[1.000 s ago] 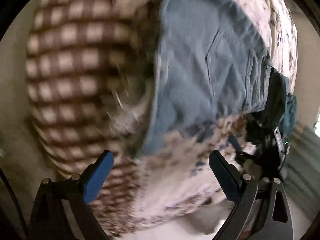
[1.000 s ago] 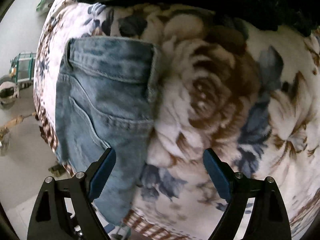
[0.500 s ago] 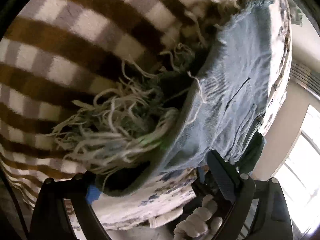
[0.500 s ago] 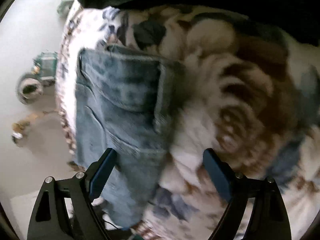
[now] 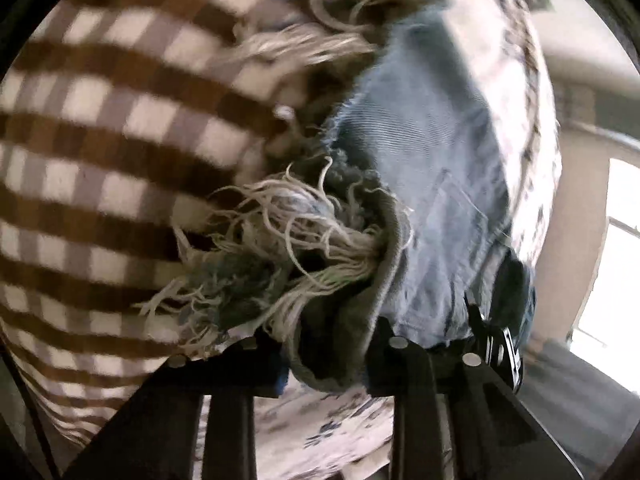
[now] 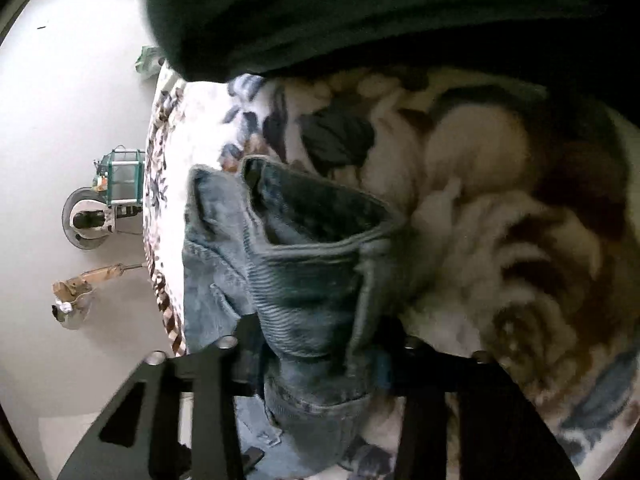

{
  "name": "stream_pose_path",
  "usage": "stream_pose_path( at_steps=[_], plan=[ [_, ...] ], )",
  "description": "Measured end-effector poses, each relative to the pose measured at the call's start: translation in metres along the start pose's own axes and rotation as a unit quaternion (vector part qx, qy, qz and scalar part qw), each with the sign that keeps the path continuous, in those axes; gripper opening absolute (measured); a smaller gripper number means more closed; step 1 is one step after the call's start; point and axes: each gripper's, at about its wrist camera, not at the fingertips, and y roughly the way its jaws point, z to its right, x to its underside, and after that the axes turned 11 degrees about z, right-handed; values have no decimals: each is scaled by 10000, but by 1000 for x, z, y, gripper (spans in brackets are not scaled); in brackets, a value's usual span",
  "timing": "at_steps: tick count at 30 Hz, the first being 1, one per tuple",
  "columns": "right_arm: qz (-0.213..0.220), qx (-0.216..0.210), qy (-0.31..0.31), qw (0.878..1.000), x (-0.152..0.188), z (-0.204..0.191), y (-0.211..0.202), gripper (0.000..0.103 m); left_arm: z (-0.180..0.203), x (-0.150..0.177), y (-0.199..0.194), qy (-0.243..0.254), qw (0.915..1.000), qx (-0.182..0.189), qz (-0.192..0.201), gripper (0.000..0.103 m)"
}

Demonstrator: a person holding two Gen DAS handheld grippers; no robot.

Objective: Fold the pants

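Note:
Light blue denim pants lie on a floral blanket. My left gripper is shut on the frayed hem end of the pants, which bunches up between the jaws. In the right wrist view my right gripper is shut on the waistband end of the pants, lifted slightly off the floral blanket. The right gripper also shows in the left wrist view, at the far end of the pants.
A brown and white checked blanket lies left of the pants. A dark green garment lies beyond the waistband. The floor with small items is past the bed's left edge. A window is at the right.
Both grippers went from open to shut. The left one closed on the frayed hem, the right one on the waistband, and both ends of the pants now bunch up.

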Motion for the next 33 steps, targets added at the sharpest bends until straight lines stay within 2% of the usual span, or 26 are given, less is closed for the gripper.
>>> stream_pose_path(
  at_steps=[4,7,10,13,14,15,17,23,24,26,27,30,33],
  plan=[
    [216,-25,412,9989,20,2,-34,31,-8,-6,-19,412,9989,228,-71,18],
    [278,30,725,9970,55,6,-64,31,-17,-20,-32,786,9961,407,-27,16],
    [255,190,662,9973,92,16,-82,32,-25,-24,-26,932,9941,550,-60,18],
    [141,287,841,9959,107,37,-75,52,-46,-23,-11,452,9969,614,-182,39],
    [101,288,1023,9943,106,48,-70,58,-52,-23,-3,254,9971,681,-236,50],
    [50,167,1196,9927,106,57,-65,60,-58,-21,1,112,9965,775,-285,53],
    [-27,-41,1444,9895,108,71,-59,73,-61,-16,6,8,9962,822,-304,55],
    [-164,-199,1294,9913,109,63,-38,76,-42,-12,18,155,9974,692,-92,53],
    [-154,-205,1258,9917,110,60,-34,74,-37,-13,18,244,9979,594,-31,45],
    [8,-93,1125,9936,112,51,-31,58,-30,-15,19,309,9978,592,30,28],
    [93,-24,1101,9939,113,47,-30,50,-26,-16,18,378,9977,560,64,25],
    [302,65,1220,9920,120,39,-37,38,-12,-17,9,602,9969,501,110,22],
    [467,45,1331,9900,121,30,-63,33,0,-14,-10,812,9952,545,105,22]
  ],
)
